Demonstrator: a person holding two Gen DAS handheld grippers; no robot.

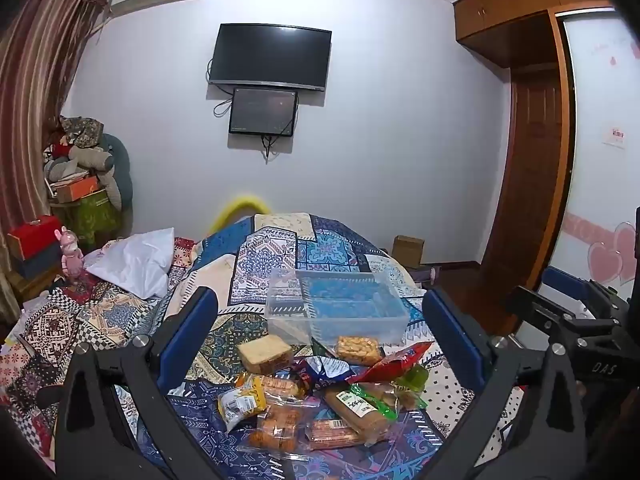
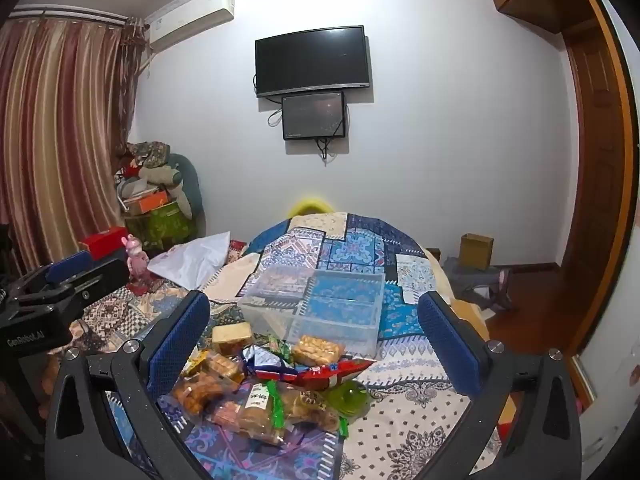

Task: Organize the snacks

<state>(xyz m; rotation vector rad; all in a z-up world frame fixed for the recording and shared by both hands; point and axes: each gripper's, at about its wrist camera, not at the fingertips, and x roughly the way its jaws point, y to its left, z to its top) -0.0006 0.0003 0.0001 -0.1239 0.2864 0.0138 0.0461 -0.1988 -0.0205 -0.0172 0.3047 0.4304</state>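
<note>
A heap of wrapped snacks [image 1: 316, 396] lies on a patterned blue bedspread [image 1: 280, 252]: a cake slice [image 1: 266, 354], a biscuit pack [image 1: 357, 349], a red bag [image 1: 394, 364], orange-filled packets and a green jelly cup [image 1: 416, 378]. Just behind the heap stands an empty clear plastic box [image 1: 336, 308] with a divider. My left gripper [image 1: 320, 316] hovers open over the heap, nothing between its blue pads. The right gripper [image 2: 314, 320] is open too, above the same snacks [image 2: 264, 380] and box [image 2: 316, 304]. Each gripper shows at the edge of the other's view.
A white pillow [image 1: 136, 260] and a pink figurine [image 1: 72, 258] sit to the left on the bed. Stacked boxes and bedding [image 1: 84, 176] fill the left corner. A wall TV [image 1: 272, 56], a cardboard box [image 2: 476, 250] on the floor and a wooden wardrobe [image 1: 532, 160] stand beyond.
</note>
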